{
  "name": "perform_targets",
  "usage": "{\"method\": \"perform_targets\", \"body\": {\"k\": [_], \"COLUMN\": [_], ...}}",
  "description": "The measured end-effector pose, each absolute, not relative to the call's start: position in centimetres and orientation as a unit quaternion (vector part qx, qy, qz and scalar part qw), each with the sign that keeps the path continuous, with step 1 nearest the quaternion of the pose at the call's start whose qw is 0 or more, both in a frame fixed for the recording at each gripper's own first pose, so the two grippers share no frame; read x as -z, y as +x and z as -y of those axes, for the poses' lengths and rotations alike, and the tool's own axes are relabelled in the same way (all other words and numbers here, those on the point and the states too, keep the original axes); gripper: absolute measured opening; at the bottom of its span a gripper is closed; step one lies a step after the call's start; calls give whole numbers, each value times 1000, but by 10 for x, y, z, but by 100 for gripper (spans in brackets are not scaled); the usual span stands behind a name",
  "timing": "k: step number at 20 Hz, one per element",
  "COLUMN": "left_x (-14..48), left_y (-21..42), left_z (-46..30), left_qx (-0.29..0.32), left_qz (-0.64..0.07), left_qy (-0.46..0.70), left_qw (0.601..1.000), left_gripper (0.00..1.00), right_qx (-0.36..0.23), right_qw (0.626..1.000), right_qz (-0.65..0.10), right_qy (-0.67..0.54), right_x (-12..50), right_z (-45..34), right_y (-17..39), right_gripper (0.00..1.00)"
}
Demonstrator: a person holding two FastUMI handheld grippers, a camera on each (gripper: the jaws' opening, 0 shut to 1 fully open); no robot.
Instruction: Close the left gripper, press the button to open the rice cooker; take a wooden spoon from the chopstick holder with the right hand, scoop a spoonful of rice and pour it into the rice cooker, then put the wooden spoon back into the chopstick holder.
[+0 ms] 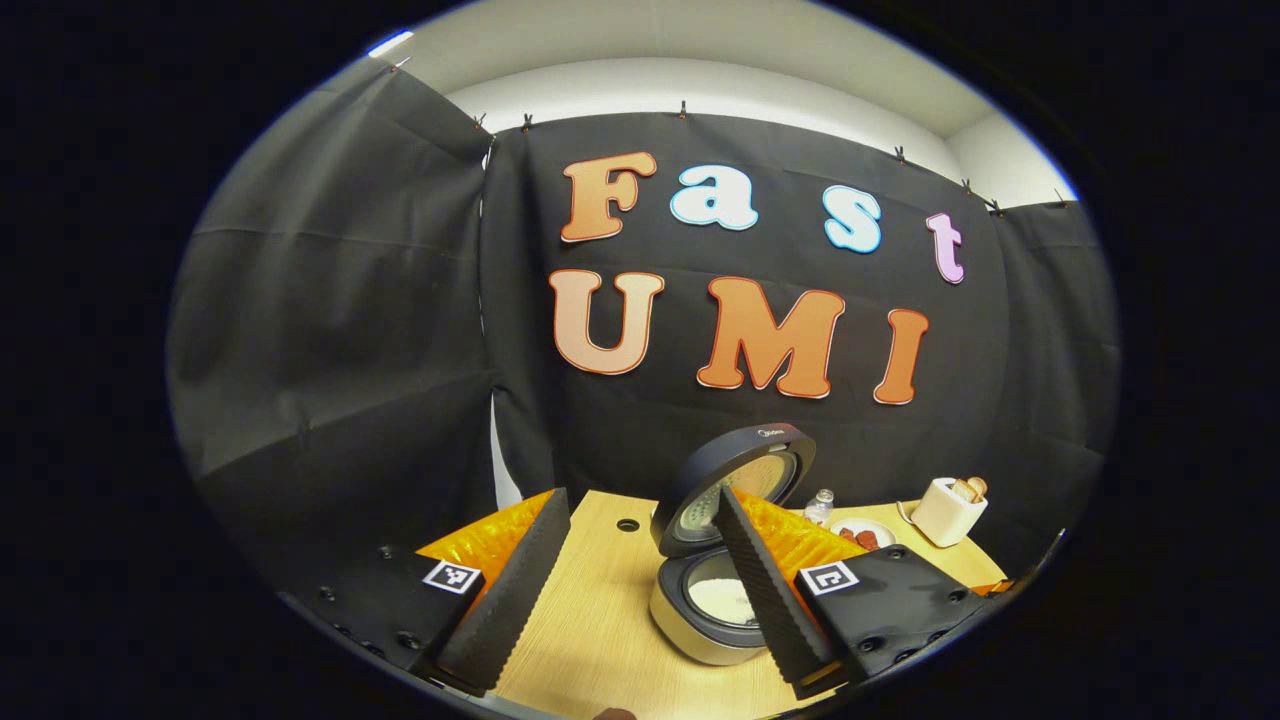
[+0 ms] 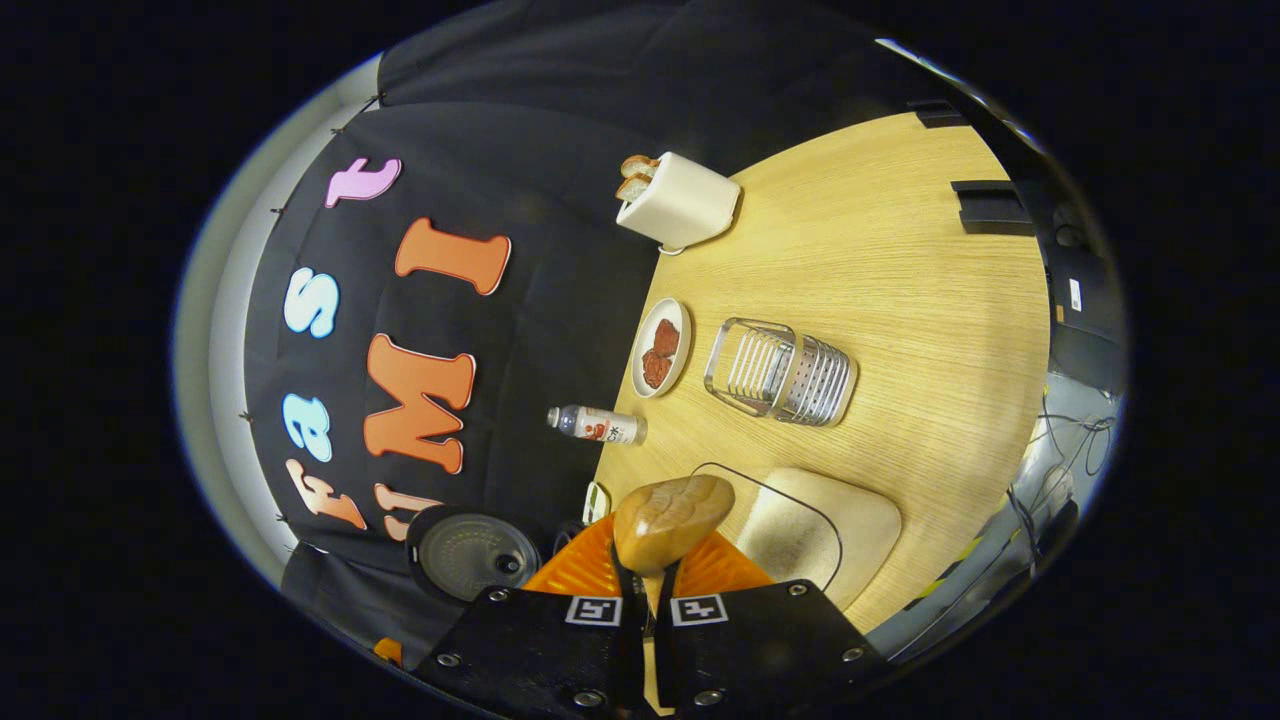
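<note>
With its two fingers pinched tight on the handle, the right claw grips the wooden spoon, whose bowl juts forward over the rice container, a pale dish just beyond the fingertips. The spoon bowl looks bare of rice, though the fisheye angle makes that hard to confirm. Further out on the surface, the metal chopstick holder stands well apart, with a small plate and a little bottle beside it and a toaster farther back.

The left claw is spread wide and holds nothing. Past its fingers the rice cooker sits with its lid raised, white contents showing in the pot.

Judging from this, the button press is finished and the spoon is already out of the holder. The scooping or carrying stage is in hand. If the spoon is indeed unloaded, the next move calls for dipping the bowl into the rice, then bringing it level over the open pot and tipping it, before returning the spoon handle-down to the holder.
</note>
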State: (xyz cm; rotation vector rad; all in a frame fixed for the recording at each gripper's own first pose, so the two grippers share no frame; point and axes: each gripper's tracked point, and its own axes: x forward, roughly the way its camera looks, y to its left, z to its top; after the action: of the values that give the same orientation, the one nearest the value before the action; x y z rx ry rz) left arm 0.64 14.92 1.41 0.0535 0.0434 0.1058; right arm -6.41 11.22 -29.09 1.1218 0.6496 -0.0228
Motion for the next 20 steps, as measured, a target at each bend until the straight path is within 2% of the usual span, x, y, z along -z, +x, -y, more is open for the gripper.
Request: {"method": "perform_targets", "body": {"k": [6, 11, 20], "left_x": [-15, -17, -21], "left_y": [14, 18, 22], "left_z": [-145, -145, -149], "left_qx": [-54, -55, -62], "left_qz": [-19, -19, -19], "left_qy": [23, 25, 33], "left_qw": [998, 998, 997], "left_gripper": [100, 100, 100], "right_qx": [-5, -39, -97], "right_qw": [796, 800, 804], "right_qz": [-305, -295, -314], "right_qy": [523, 521, 496], "right_x": [244, 200, 179], "right_z": [-127, -158, -255], "right_y": [-50, -23, 35], "right_gripper": [4, 4, 4]}}
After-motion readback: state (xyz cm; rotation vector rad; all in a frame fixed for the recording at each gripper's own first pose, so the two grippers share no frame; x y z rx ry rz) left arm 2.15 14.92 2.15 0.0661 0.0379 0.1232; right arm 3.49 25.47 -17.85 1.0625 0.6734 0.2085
